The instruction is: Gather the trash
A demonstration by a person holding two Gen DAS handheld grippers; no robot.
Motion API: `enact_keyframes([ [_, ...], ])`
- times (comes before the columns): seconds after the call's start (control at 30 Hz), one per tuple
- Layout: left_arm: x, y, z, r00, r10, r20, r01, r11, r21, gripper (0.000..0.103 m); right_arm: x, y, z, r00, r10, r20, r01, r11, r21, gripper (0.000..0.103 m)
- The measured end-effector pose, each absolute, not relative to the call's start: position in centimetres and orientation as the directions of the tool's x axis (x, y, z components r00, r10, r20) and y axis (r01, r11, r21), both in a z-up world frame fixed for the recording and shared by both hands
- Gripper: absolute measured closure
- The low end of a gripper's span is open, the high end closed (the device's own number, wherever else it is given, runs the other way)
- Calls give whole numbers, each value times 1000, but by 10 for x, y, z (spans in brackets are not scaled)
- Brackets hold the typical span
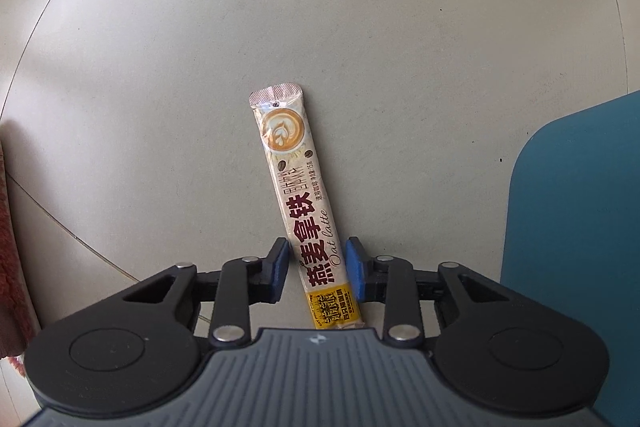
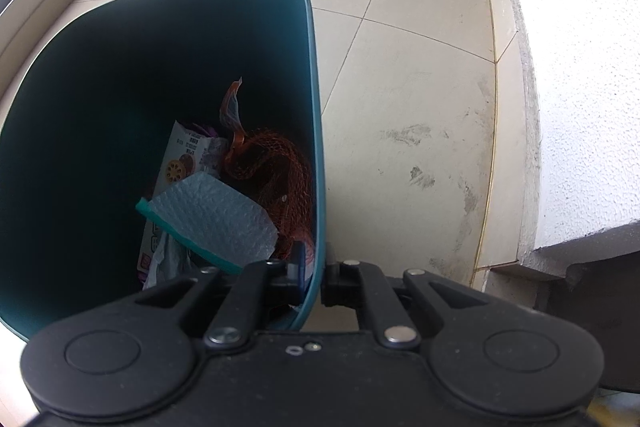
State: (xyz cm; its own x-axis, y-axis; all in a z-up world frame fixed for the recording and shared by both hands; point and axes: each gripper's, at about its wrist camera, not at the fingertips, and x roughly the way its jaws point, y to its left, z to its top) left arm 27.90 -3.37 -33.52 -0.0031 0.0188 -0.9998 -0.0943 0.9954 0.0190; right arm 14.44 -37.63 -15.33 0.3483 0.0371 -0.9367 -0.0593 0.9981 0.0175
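An oat latte stick sachet (image 1: 298, 195) lies on the pale tiled floor, pointing away from me. My left gripper (image 1: 317, 269) straddles its near end with the blue pads on either side and a small gap, so it is open. My right gripper (image 2: 316, 275) is shut on the right wall of a teal trash bin (image 2: 200, 11), one finger inside and one outside. Inside the bin lie an orange net bag (image 2: 276, 171), a bubble mailer (image 2: 212, 215) and a snack wrapper (image 2: 188, 155).
The teal bin's side (image 1: 580, 227) shows at the right of the left wrist view. A reddish mat (image 1: 8, 247) lies at the far left. A white rough wall and step (image 2: 568, 107) run along the right of the right wrist view.
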Motion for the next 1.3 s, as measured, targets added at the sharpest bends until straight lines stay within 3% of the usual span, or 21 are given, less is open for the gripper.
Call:
enact_keyframes([
  [0.23,266,-42,-313,45,62,-997,-96,994,58,78,143,-375,-154,353,33,-935,-58,998,13,98],
  [0.57,238,-37,-242,188,53,-981,-106,994,34,81,144,-372,-156,356,12,-934,-47,999,-5,98],
  [0.9,213,-39,-136,323,-57,-945,-58,995,-80,81,146,-367,-156,351,-26,-936,-38,998,-42,98],
  [1.0,199,-51,-96,378,-95,-921,-16,994,-109,82,147,-367,-157,348,-26,-937,-27,999,-38,98],
  [1.03,196,-54,-83,394,-114,-912,2,992,-123,90,148,-367,-156,348,-28,-937,-24,999,-39,98],
  [1.3,172,-100,-16,466,-262,-845,180,963,-199,91,149,-367,-154,361,-25,-932,-20,999,-35,99],
])
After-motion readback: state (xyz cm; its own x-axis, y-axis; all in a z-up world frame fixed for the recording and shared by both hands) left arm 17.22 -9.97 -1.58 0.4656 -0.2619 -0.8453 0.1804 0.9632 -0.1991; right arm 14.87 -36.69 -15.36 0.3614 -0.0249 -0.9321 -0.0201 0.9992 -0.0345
